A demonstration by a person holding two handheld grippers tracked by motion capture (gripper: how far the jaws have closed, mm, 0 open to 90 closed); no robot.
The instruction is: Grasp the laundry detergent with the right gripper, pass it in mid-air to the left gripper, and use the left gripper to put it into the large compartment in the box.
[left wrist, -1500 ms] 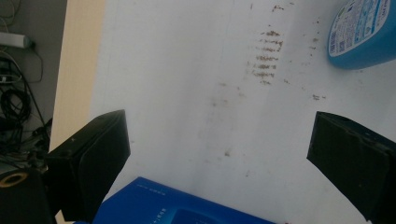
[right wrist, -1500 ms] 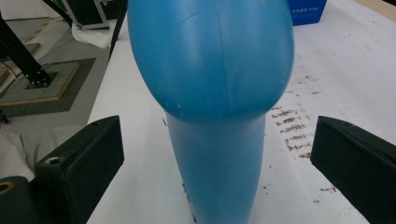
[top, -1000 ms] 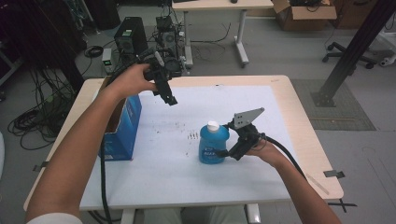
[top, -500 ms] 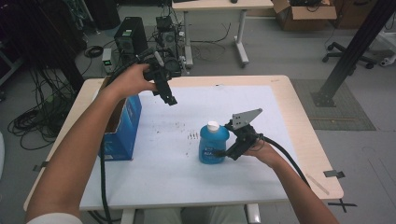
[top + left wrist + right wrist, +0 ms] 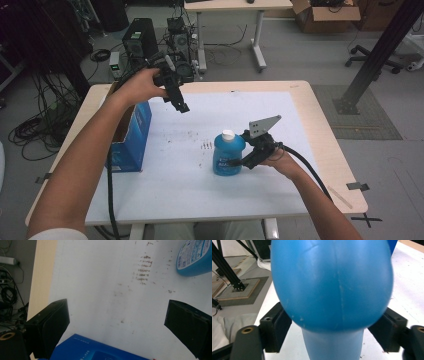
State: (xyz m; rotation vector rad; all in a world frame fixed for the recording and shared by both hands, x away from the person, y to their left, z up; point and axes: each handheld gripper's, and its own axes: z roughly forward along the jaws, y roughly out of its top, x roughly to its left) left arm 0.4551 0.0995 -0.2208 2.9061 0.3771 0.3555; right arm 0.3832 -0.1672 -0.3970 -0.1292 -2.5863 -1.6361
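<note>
Change: your right tool (image 5: 239, 161) has just been closing, jaws now gripping the bottle (image 5: 228, 154) | Bottle: blue, white cap, upright, tabletop (image 5: 165, 200) centre | Left tool (image 5: 183, 106): released, raised far-left.

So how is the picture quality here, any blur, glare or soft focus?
High view: even light, sharp, no glare. Left gripper view: the blue box slightly soft, tabletop stains clear. Right gripper view: the blue bottle so close it looks soft, with faint sheen.

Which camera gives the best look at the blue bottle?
The high view: the whole bottle stands upright, white cap on, right gripper at its side. The right gripper view shows its blue body close up; the left gripper view catches its labelled end.
</note>
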